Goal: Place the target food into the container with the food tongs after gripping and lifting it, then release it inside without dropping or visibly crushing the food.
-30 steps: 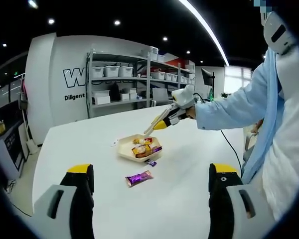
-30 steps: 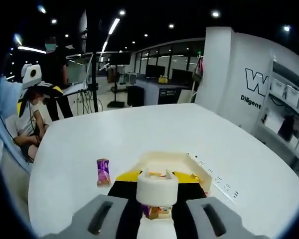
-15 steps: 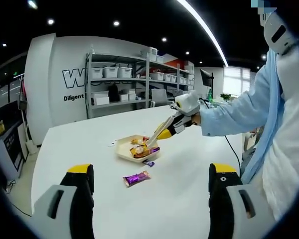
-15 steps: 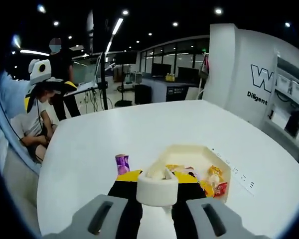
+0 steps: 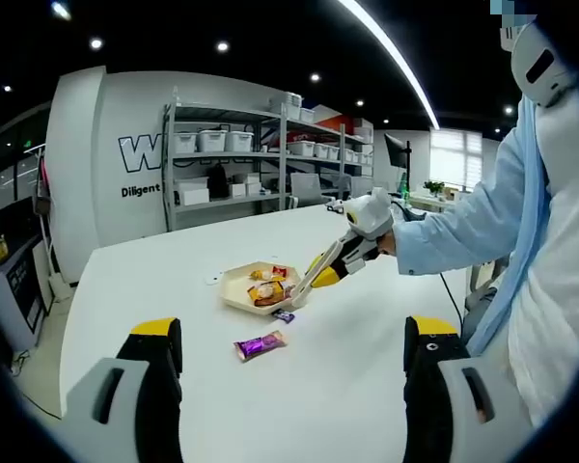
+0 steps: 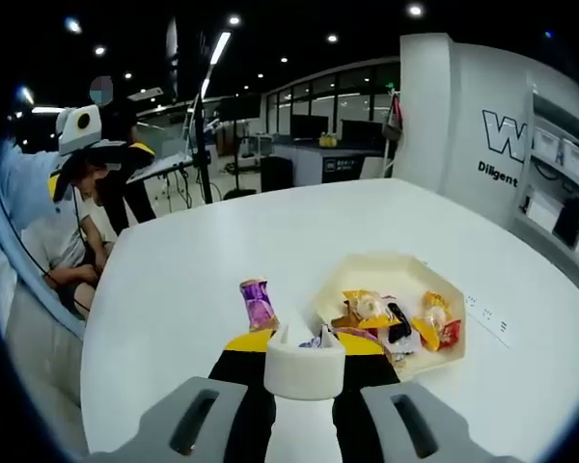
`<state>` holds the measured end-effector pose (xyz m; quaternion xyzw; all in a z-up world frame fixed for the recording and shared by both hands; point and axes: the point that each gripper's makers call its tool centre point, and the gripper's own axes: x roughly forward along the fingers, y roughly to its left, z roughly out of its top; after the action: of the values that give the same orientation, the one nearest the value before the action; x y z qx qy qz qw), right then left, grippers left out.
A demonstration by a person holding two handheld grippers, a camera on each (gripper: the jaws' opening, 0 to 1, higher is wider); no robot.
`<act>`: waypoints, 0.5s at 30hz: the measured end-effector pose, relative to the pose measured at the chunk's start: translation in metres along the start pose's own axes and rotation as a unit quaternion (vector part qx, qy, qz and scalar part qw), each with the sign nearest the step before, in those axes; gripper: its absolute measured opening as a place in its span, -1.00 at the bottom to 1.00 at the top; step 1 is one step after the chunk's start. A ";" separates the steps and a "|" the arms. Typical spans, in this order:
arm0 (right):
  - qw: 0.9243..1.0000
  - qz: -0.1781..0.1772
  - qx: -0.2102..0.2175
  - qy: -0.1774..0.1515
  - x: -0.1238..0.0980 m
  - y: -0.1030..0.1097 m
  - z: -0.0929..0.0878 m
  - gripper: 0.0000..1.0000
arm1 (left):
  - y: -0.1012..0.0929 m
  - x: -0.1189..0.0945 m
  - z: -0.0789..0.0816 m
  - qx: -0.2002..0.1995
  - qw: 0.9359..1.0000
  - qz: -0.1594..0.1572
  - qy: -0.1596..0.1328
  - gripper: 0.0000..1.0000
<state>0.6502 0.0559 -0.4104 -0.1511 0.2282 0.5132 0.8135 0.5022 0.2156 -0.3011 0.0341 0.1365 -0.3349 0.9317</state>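
Low in the left gripper view, my left gripper [image 5: 291,333] stands open with nothing between its yellow-tipped jaws. A cream tray [image 5: 234,286] holding several wrapped snacks sits mid-table. My right gripper [image 5: 332,268] is shut on the food tongs [image 5: 302,287], which slant down to the tray's near edge. Their tips are at a small purple candy [image 5: 286,315] lying just outside the tray. I cannot tell whether the tongs hold it. In the right gripper view, the right gripper [image 6: 306,349] carries the tongs [image 6: 304,338] over that candy, with the tray [image 6: 458,340] to the right.
A larger purple wrapped snack [image 5: 259,344] [image 6: 259,303] lies on the white table [image 5: 367,386] in front of the tray. A person in a light blue coat [image 5: 482,212] stands at the right. Shelving with bins [image 5: 236,154] lines the back wall. People sit beyond the table [image 6: 63,231].
The right gripper and tongs moved down from above the tray to its near edge, by the small purple candy. The left gripper stayed open.
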 end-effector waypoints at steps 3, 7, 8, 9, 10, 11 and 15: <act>1.000 -0.006 0.010 0.008 0.004 -0.001 -0.009 -0.73 | -0.001 -0.002 -0.001 0.000 1.000 -0.001 0.000 0.86; 1.000 -0.015 0.020 0.013 0.008 -0.001 -0.014 -0.72 | 0.000 -0.005 -0.002 0.000 1.000 -0.003 0.000 0.86; 1.000 -0.016 0.021 0.013 0.009 -0.001 -0.015 -0.72 | 0.001 -0.006 -0.002 0.000 1.000 -0.003 0.000 0.86; 1.000 -0.019 0.021 0.013 0.010 -0.001 -0.015 -0.72 | 0.001 -0.007 -0.002 -0.001 1.000 -0.003 0.000 0.86; 0.999 -0.023 0.023 0.014 0.011 -0.002 -0.015 -0.72 | 0.001 -0.008 -0.002 -0.001 1.000 -0.003 0.000 0.86; 0.999 -0.027 0.026 0.017 0.013 -0.003 -0.015 -0.72 | 0.002 -0.009 -0.003 0.000 1.000 -0.003 0.000 0.86; 0.998 -0.042 0.031 0.021 0.017 -0.007 -0.017 -0.72 | 0.004 -0.012 -0.003 0.000 1.000 -0.002 -0.002 0.86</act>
<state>0.6590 0.0575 -0.4338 -0.1456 0.2544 0.4678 0.8338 0.4954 0.2268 -0.3007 0.0330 0.1346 -0.3371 0.9312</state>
